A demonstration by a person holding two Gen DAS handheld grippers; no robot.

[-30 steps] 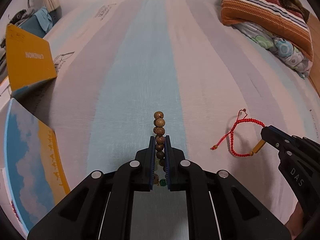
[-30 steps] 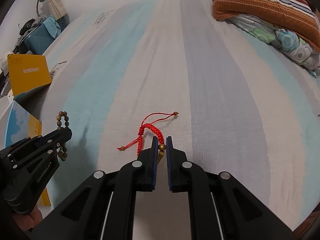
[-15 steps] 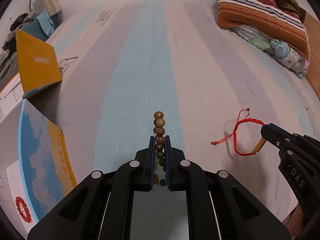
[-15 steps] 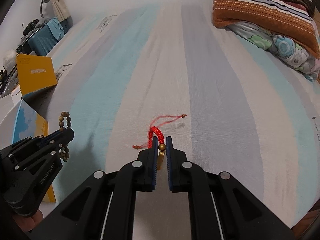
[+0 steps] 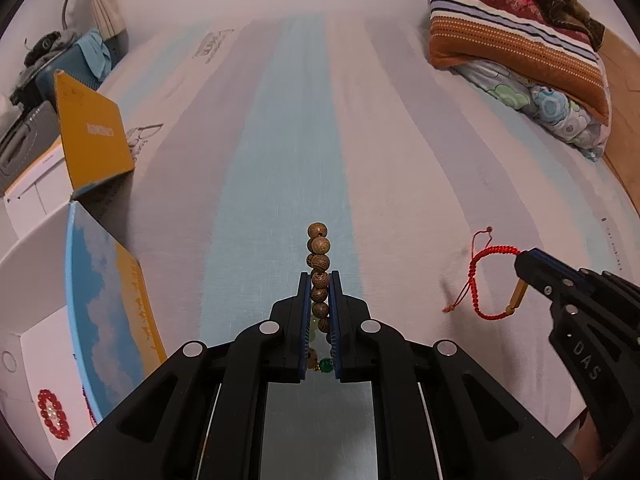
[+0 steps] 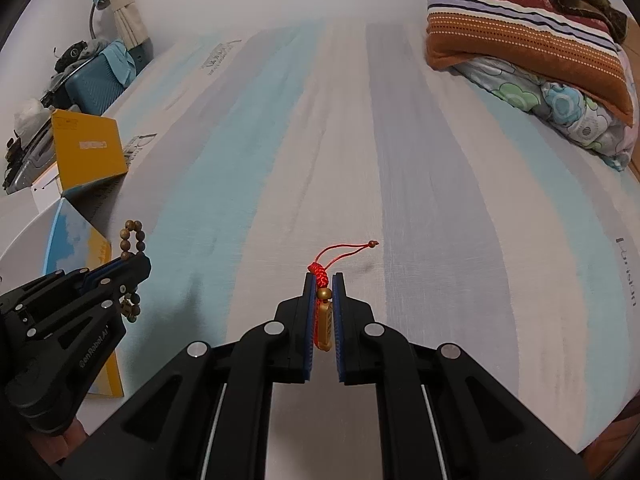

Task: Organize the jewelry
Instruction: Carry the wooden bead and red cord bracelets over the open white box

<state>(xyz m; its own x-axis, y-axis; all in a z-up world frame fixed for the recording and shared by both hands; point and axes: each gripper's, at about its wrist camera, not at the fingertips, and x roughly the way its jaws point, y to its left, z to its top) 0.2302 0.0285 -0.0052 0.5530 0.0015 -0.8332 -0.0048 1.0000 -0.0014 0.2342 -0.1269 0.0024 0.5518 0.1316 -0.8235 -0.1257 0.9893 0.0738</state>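
My left gripper (image 5: 320, 276) is shut on a brown wooden bead bracelet (image 5: 319, 246) that sticks up past the fingertips above the striped bed sheet. It also shows in the right wrist view (image 6: 132, 236). My right gripper (image 6: 325, 278) is shut on the gold charm of a red cord bracelet (image 6: 323, 312). The red cord (image 5: 486, 276) hangs clear of the sheet beside the right gripper (image 5: 520, 262) in the left wrist view. A white box (image 5: 36, 344) at the left edge holds a red bead bracelet (image 5: 52, 414).
The box's blue and yellow lid (image 5: 108, 308) stands up beside it. A second yellow lid (image 5: 94, 136) stands farther back on the left. Striped and floral pillows (image 5: 516, 44) lie at the far right. A teal suitcase (image 6: 96, 76) sits beyond the bed.
Both grippers have risen and shifted left with their bracelets. The red cord has lifted off the sheet. The white box and its red bead bracelet have come into view.
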